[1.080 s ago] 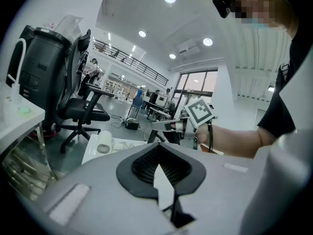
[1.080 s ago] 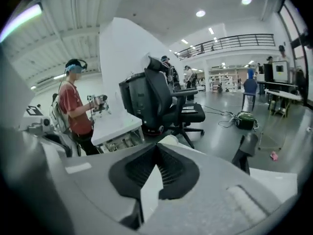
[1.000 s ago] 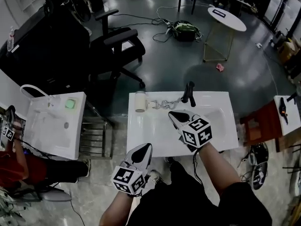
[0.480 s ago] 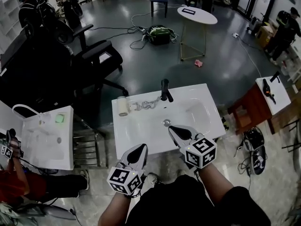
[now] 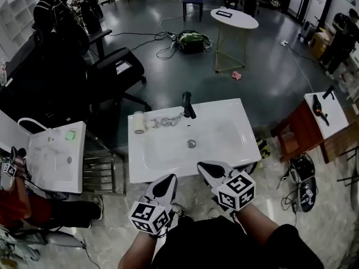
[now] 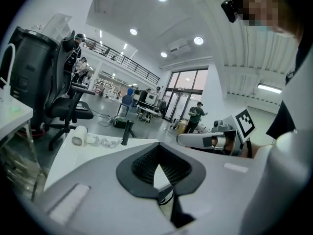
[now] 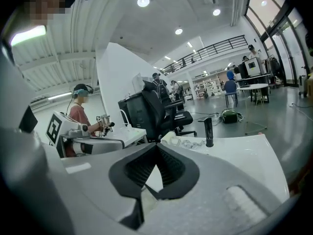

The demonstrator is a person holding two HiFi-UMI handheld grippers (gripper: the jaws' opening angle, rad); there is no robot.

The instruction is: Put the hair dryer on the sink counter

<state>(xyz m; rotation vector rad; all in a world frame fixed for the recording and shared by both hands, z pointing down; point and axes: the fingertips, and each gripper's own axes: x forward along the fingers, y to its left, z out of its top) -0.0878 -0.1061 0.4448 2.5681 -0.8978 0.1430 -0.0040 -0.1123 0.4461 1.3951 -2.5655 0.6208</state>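
Clenched on nothing, the left gripper [image 5: 168, 179] and the right gripper [image 5: 205, 166] hang side by side at the near edge of the white sink counter [image 5: 224, 125] (each gripper view shows its jaw tips meeting, with nothing between them). The hair dryer [image 5: 138, 122] lies on the counter's far left corner, well apart from both grippers, its coiled cord [image 5: 164, 120] trailing toward the black faucet [image 5: 188, 104].

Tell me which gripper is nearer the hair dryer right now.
Left. The left gripper is at the sink counter's near edge, in front of the hair dryer lying at the far-left corner. The right gripper is farther right along that edge.
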